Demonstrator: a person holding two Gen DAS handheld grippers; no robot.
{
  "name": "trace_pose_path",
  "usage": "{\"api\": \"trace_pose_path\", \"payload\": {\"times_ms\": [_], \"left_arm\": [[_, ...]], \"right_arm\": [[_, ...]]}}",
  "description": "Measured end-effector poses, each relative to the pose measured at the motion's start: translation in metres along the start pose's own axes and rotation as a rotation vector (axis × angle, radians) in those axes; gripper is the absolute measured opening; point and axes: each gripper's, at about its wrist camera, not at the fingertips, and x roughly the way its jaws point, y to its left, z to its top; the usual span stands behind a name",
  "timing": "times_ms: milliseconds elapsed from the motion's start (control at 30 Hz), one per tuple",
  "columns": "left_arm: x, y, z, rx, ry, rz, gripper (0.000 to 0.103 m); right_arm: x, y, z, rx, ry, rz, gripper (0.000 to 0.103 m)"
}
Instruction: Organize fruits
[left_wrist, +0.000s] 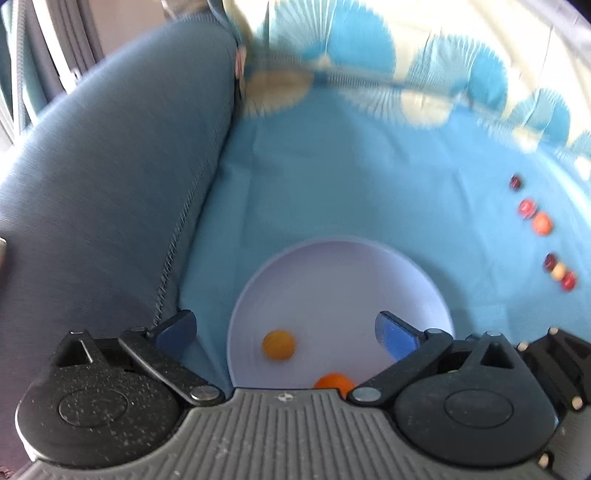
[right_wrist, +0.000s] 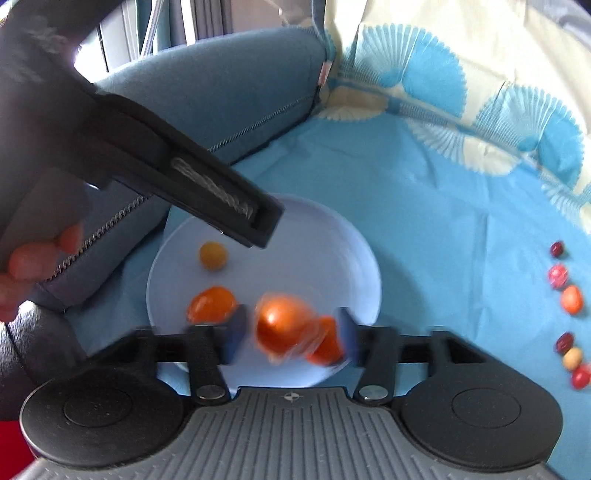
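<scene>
A pale lilac plate (left_wrist: 343, 266) lies on the blue cloth and also shows in the right wrist view (right_wrist: 325, 240). It holds a small yellow-orange fruit (left_wrist: 279, 344) (right_wrist: 213, 255) and an orange fruit (left_wrist: 334, 382) (right_wrist: 212, 304). My left gripper (left_wrist: 286, 332) is open and empty over the plate's near part. My right gripper (right_wrist: 291, 332) is over the plate with a blurred orange fruit (right_wrist: 282, 325) between its blue pads; another orange piece (right_wrist: 325, 345) sits beside it. I cannot tell whether the pads press it. Several small red, orange and beige fruits (left_wrist: 541, 223) (right_wrist: 570, 299) lie in a line at the right.
A grey-blue sofa cushion (left_wrist: 110, 184) rises at the left of the plate. The left gripper's black body (right_wrist: 177, 166) and the hand holding it cross the right wrist view's upper left. The patterned cloth edge (right_wrist: 480, 122) runs along the back.
</scene>
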Motion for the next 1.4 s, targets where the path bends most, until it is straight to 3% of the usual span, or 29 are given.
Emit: {"api": "trace_pose_path", "payload": {"times_ms": [133,267,433,833,1400], "left_arm": [[-0.029,0.007,-0.015,0.004,0.025,0.037,0.103],[-0.063,0.015,-0.045,-0.016,0.039,0.068,0.103],[-0.1,0.019,-0.077,-0.043,0.054,0.055,0.103],[-0.169,-0.001,-0.108,-0.028,-0.069,0.044,0.103],[-0.202,-0.014,-0.124,-0.007,-0.123,0.048,0.103]], "right_arm": [[-0.027,0.001,-0.003,-0.02,-0.021,-0.03,0.089],[-0.061,0.001,-0.019,0.031,0.011,-0.016,0.093],[-0.105,0.01,-0.038,0.1,0.019,-0.023,0.095],[-0.183,0.036,-0.058,0.084,-0.151,-0.09,0.099],[-0.223,0.046,-0.073,0.046,-0.248,-0.097,0.1]]}}
